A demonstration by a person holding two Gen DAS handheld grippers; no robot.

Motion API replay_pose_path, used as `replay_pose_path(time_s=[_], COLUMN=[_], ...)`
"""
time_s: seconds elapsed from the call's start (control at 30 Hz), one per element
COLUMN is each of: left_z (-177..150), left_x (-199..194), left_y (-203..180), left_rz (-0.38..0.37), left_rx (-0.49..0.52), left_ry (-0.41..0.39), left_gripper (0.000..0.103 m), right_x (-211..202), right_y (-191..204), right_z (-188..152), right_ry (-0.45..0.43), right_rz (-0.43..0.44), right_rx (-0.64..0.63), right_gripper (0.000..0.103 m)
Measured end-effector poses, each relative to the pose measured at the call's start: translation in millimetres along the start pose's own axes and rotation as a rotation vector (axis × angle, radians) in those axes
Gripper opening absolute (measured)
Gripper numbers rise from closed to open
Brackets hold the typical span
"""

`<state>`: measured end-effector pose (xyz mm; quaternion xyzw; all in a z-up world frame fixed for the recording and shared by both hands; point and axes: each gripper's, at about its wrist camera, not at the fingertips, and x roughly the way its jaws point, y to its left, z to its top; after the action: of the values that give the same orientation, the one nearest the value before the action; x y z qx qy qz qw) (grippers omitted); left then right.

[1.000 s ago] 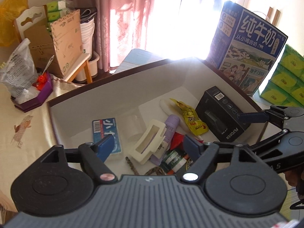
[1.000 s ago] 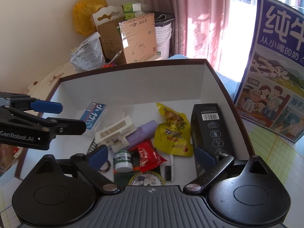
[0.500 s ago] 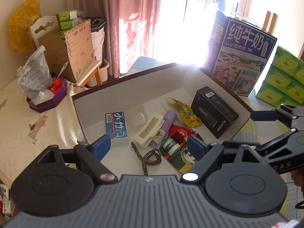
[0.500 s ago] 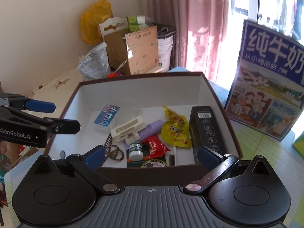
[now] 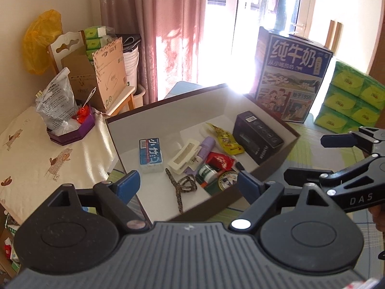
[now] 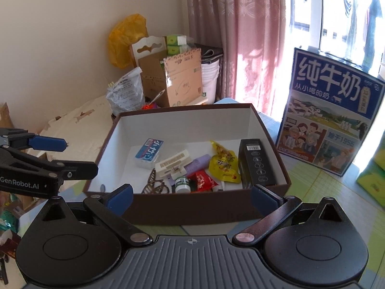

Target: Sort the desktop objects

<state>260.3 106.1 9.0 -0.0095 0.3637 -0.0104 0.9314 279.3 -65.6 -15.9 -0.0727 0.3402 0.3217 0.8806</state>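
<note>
A brown box with a white inside holds the sorted items. Among them are a blue tissue pack, a cream hair clip, a purple tube, a yellow snack pouch, a black carton and a braided cord. My left gripper hovers open and empty off the box's near left corner. Before the front wall, my right gripper is also open and empty.
A tall blue milk carton stands right of the box, with green tissue packs beyond it. To the left a purple tray with a plastic bag sits on a cream cloth. A cardboard box stands behind.
Both grippers have drawn back and upward from inside the box, so its near walls now show. The left jaws stand a little wider than a second ago.
</note>
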Motion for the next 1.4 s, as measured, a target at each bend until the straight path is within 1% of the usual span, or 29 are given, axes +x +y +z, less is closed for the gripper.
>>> replay_pose_path(time_s=[0.1, 0.27, 0.6, 0.9, 1.2, 1.3, 1.4], left_z=[-6.1, -16.1, -35.1, -57.3, -74.3, -79.6, -84.1], left_x=[-17.7, -45.0, -87.7, -118.3, -141.3, -147.1, -151.7], left_y=[-8.0, -19.1, -39.8, -49.4, -55.6, -58.9, -63.4], left_rz=[-0.002, -0.015, 0.028, 0.057, 0.073, 0.078, 0.081], left_rx=[0.007, -0.014, -0.030, -0.059, -0.067, -0.066, -0.065], left_ry=[-0.011, -0.019, -0.041, -0.054, -0.062, -0.064, -0.061], left_gripper=[0.086, 0.086, 0.086, 0.086, 0.086, 0.089, 0.090], right_x=[-15.2, -38.4, -74.7, -100.7, -122.9, -131.8, -140.1], right_y=[2.0, 5.2, 12.3, 21.2, 30.4, 34.5, 38.0], right_z=[-6.6, -15.7, -31.4, -52.8, -75.3, -80.7, -85.2], right_ry=[-0.012, -0.031, -0.059, -0.064, -0.068, -0.079, -0.090], right_rz=[0.003, 0.010, 0.031, 0.034, 0.030, 0.031, 0.024], right_rx=[0.004, 0.010, 0.009, 0.002, 0.003, 0.002, -0.006], right_gripper=[0.101, 0.101, 0.101, 0.101, 0.101, 0.101, 0.101])
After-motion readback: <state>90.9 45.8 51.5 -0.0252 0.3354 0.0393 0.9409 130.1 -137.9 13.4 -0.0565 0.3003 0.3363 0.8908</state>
